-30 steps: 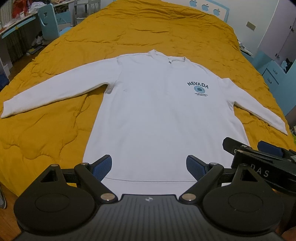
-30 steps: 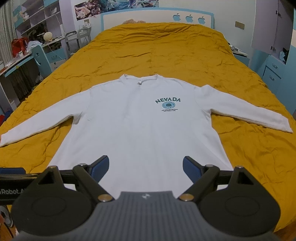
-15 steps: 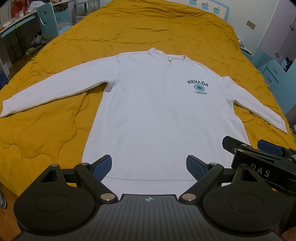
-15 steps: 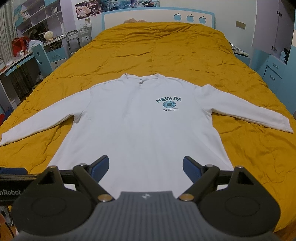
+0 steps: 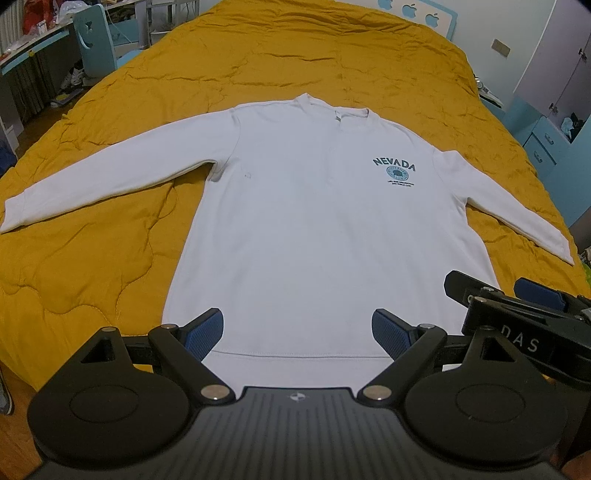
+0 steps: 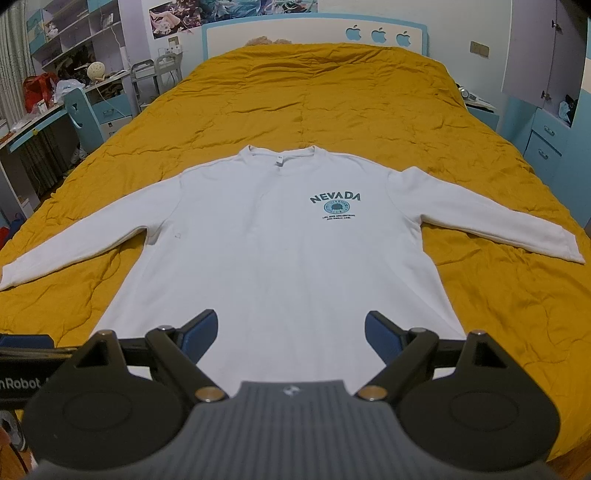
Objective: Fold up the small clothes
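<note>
1. Nearest, the left claw (image 5: 297,328) hangs above the bottom hem of the sweatshirt (image 5: 325,236), its blue pads (image 5: 205,329) spread wide with nothing between them.
2. The right claw (image 6: 291,330) sits alongside it, just as wide open and empty, over the hem a little farther to the right. In the left camera it shows at about four o'clock as a black frame.
3. In the right camera the left claw's frame pokes in at roughly eight o'clock, so the two tools are close side by side at the foot of the bed.
4. The white sweatshirt lies flat and face up on the mustard quilt (image 6: 314,99), hem toward me, collar (image 6: 282,151) away at twelve o'clock. It is not folded at all.
5. Both sleeves are stretched out. The left sleeve (image 5: 110,177) runs toward nine o'clock, its cuff near the quilt's edge. The right sleeve (image 6: 498,221) reaches toward three o'clock.
6. A teal "NEVADA" print (image 6: 335,205) with a round badge under it sits on the chest, off toward one o'clock from the middle.
7. Beyond the collar the quilt stretches on, wrinkled, up to a white headboard (image 6: 314,31) with blue trim and three apple shapes at twelve o'clock.
8. Off at ten o'clock stands a cluttered desk (image 6: 40,114) with shelves above; at two o'clock, a blue drawer cabinet (image 6: 546,144) by the wall.
</note>
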The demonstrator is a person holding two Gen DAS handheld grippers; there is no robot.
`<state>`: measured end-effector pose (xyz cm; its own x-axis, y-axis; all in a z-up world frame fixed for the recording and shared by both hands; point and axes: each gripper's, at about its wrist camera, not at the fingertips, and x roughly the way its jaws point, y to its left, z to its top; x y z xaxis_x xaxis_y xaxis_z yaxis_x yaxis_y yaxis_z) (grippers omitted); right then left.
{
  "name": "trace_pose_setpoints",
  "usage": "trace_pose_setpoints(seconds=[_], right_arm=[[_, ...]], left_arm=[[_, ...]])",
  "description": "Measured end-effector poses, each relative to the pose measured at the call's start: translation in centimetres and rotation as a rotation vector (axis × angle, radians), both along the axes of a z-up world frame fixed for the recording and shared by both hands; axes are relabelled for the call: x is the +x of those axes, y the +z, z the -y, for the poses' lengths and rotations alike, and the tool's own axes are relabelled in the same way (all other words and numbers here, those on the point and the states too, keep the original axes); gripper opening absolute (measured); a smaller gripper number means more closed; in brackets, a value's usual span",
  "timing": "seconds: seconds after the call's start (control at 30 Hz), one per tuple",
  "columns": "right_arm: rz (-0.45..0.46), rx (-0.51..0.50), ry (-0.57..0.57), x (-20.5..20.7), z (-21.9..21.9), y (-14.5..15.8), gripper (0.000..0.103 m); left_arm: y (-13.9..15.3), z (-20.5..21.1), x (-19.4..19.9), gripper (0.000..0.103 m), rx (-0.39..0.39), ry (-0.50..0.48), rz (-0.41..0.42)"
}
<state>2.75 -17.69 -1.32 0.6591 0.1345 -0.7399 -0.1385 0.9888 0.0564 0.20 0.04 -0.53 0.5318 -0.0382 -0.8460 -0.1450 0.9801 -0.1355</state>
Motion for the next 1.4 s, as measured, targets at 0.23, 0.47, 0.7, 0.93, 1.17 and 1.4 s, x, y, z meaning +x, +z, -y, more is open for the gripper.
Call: trace_pose_setpoints(seconds=[0.23,0.47,0.7,0.93,1.17,1.4], right_arm=[[-0.001,-0.006,-0.002,0.0,0.0,0.0,0.083],[-0.002,-0.011,-0.003,0.0,-0.2,-0.1,0.083],[0.002,-0.015,0.000,-0.1,-0.3,0.1,0.083],[0.001,-0.017,-0.006,0.0,-0.3,0.1,0.083],[0.020,-0.025,0.021,0.3,-1.0,0.2,0.083],[0.077,-0.014,0.100,1.9,-3.9,0.7,0.083]], left_arm=[[-0.2,0.0,0.0,0.103,0.000,0.001,-0.006],[-0.2,-0.1,0.1,0.103,-0.002,0.000,-0.011],[-0.2,-0.1,0.2,0.103,-0.003,-0.002,-0.011],[-0.1,-0.1,0.5,0.103,-0.030,-0.005,-0.008],[-1.0,-4.8,0.8,0.103,-0.194,0.163,0.000],[-2.2,-13.0,0.2,0.089,-0.327,0.319,0.101]])
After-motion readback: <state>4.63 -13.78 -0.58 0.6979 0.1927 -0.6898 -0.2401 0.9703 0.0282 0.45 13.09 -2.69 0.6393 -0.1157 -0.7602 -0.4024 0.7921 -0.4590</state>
